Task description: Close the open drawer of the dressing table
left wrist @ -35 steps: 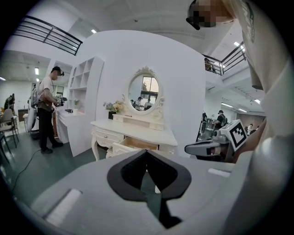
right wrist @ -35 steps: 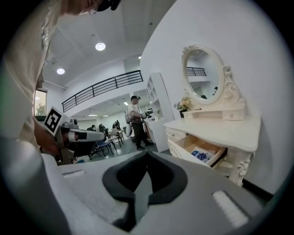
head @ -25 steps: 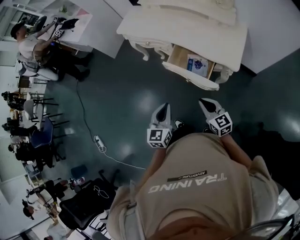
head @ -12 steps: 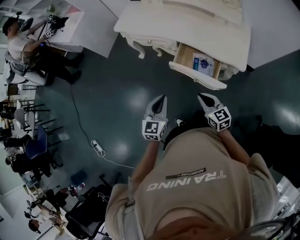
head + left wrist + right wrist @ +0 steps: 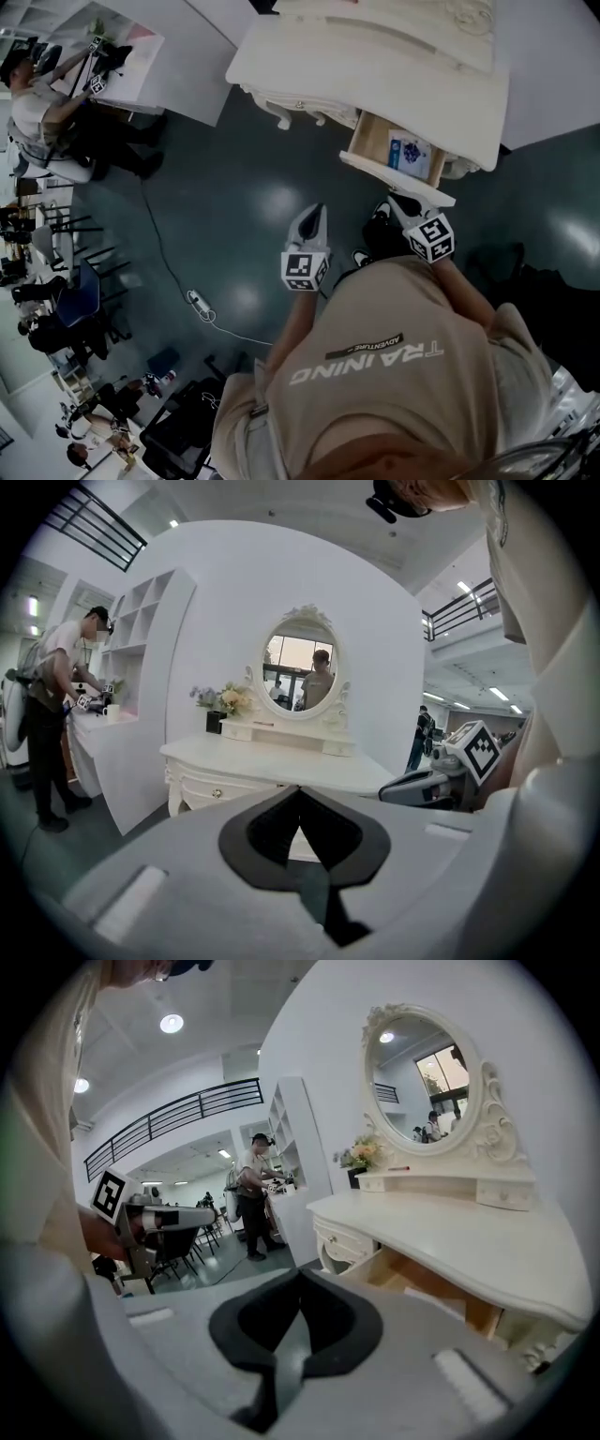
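Drawer (image 5: 373,139) hangs open under the bench's (image 5: 375,66) right end, a box (image 5: 408,150) inside. Right claw (image 5: 401,204), jaws pressed together, empty, sits just beside the drawer front. Left claw (image 5: 312,217), likewise closed and empty, hovers over the floor (image 5: 234,187).

The person's shirt (image 5: 394,403) is showing the word TRAINING in large pale letters, upside down in the head view, with a smaller line reading ADVENTURE just beside it. The packet (image 5: 406,150) lying in the drawer (image 5: 367,141) is carrying blue print too small to read.
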Motion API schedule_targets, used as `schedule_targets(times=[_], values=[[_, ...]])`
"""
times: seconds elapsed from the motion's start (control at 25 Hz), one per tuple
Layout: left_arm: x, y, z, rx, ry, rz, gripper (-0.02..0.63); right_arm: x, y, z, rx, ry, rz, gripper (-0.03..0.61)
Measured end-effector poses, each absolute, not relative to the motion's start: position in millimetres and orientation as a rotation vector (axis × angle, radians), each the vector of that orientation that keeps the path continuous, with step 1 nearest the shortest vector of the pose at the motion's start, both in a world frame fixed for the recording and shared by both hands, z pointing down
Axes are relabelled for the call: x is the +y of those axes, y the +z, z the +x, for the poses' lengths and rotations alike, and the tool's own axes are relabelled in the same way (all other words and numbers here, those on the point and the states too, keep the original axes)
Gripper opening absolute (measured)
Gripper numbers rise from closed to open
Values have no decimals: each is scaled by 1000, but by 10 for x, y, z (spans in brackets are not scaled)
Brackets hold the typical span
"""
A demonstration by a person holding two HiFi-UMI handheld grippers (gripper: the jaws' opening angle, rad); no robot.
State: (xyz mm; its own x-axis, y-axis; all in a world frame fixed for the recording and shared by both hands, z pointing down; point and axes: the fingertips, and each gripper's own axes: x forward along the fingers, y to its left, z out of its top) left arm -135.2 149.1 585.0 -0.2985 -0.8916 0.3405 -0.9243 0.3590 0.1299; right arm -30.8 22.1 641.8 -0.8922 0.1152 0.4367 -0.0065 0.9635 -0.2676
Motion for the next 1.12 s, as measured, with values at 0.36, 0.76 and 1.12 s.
schedule_targets(times=[0.36, 0.76, 1.12], values=[[590, 5744, -1928, -2174, 237, 1699, 0, -487, 6348, -840, -2666, 224, -54, 5], [-214, 5821, -1956, -1891, 291, 2000, 0, -780, 6477, -577, -2591, 366, 281, 3], [-533, 6046, -1960, -1601, 357, 2239, 0, -750, 6697, -422, -2446, 600, 567, 5]])
